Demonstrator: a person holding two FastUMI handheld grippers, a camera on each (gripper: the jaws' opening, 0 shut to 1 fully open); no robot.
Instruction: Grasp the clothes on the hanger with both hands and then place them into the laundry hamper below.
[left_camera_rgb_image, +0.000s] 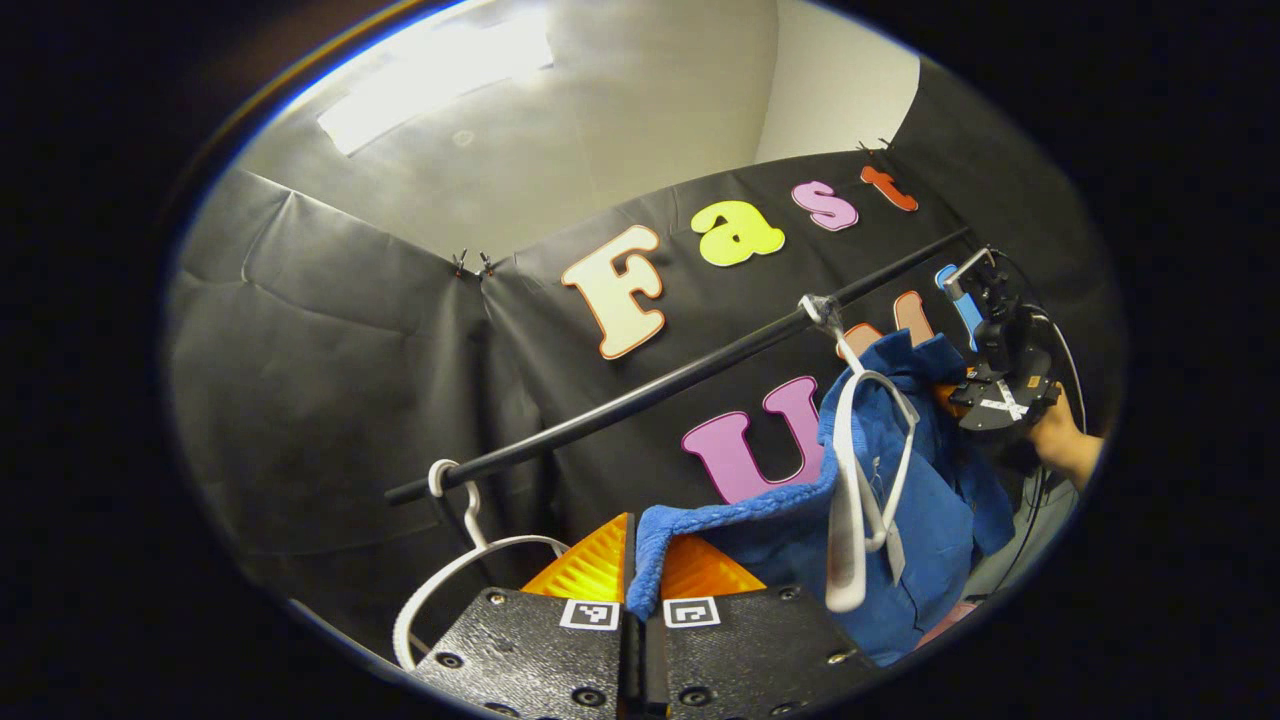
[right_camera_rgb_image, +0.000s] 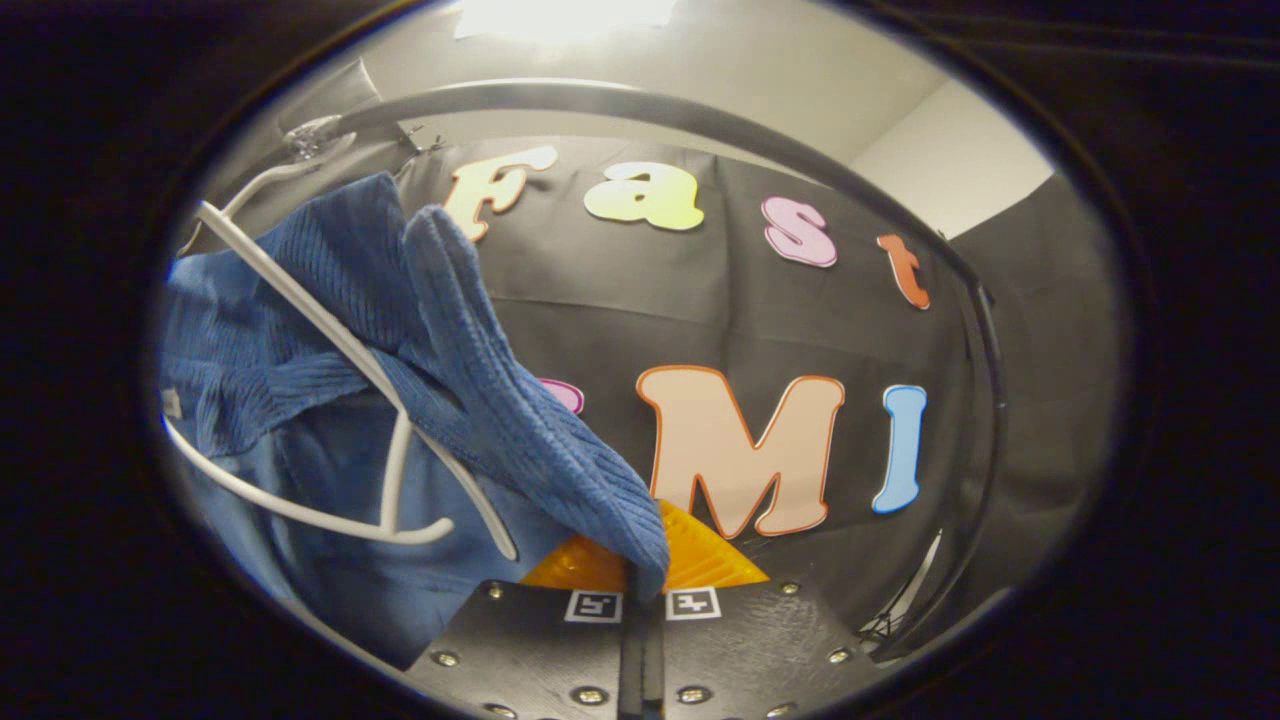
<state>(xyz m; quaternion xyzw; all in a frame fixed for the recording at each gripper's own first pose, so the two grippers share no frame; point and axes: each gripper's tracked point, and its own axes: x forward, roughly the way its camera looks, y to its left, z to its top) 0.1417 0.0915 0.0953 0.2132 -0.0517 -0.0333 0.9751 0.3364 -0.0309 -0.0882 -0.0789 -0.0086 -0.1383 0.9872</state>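
Both claws, left (left_camera_rgb_image: 640, 575) and right (right_camera_rgb_image: 645, 560), clamp the blue garment's (left_camera_rgb_image: 900, 500) edges between their fingers.

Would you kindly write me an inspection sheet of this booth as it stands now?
Surface: nothing seen.
Job's things: blue garment partly off its white hanger, which hangs on the black rail; hamper: nothing seen.
Clutter: a second white hanger, empty, on the rail's end.
Grippers: left gripper and right gripper each shut on a ribbed edge of the garment.
Cables: a cable by the far gripper.
Surroundings: black cloth wall, pale ceiling.
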